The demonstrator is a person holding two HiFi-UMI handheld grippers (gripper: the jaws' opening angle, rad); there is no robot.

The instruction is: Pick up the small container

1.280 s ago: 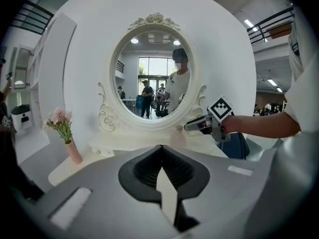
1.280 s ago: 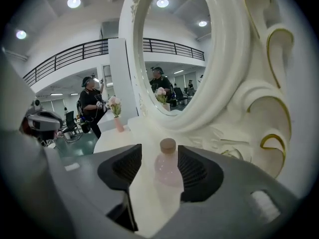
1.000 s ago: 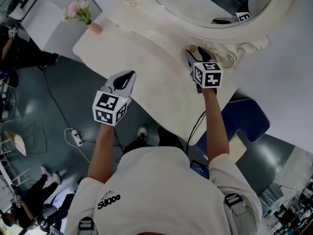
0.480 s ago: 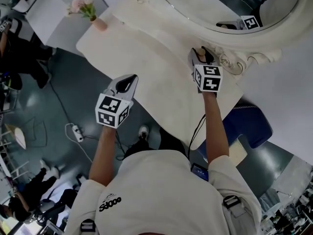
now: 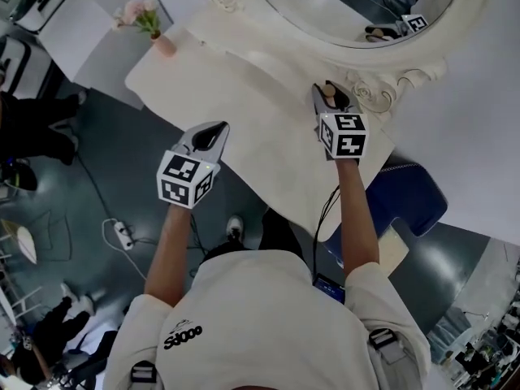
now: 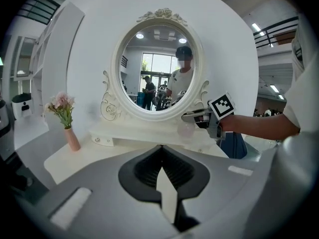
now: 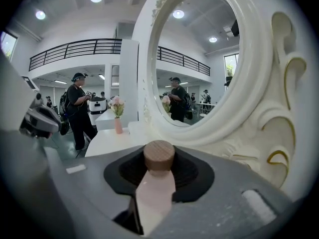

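Two tools in view, one doing the work. Left tool (image 5: pixel 208 136) hangs over the near edge of the table (image 5: pixel 244 116), jaws closed on nothing. Park it there, out of the way.

Further in, right tool (image 7: pixel 160 169) has the small container (image 7: pixel 153 195) between its jaws, and the jaws are closing. Container is a pale pink bottle with a wooden cap (image 7: pixel 159 156), upright at the back of the table, just beside the mirror frame (image 7: pixel 249 113). Dark sliver shows between the bottle and one pad, so my read is it's not clamped yet.

Advice:
- Hold the tool level and dead centre while the pads come in, so the first pad to touch doesn't shove the bottle over.
- Can't tell whether the pads land on cap or body. Body is the safer seat, since the cap might pull off under load.
- Bottle looks smooth, so get a firm squeeze before any lift.
- Lift straight up first. The carved frame sits close behind, and sideways drift would likely clip it.
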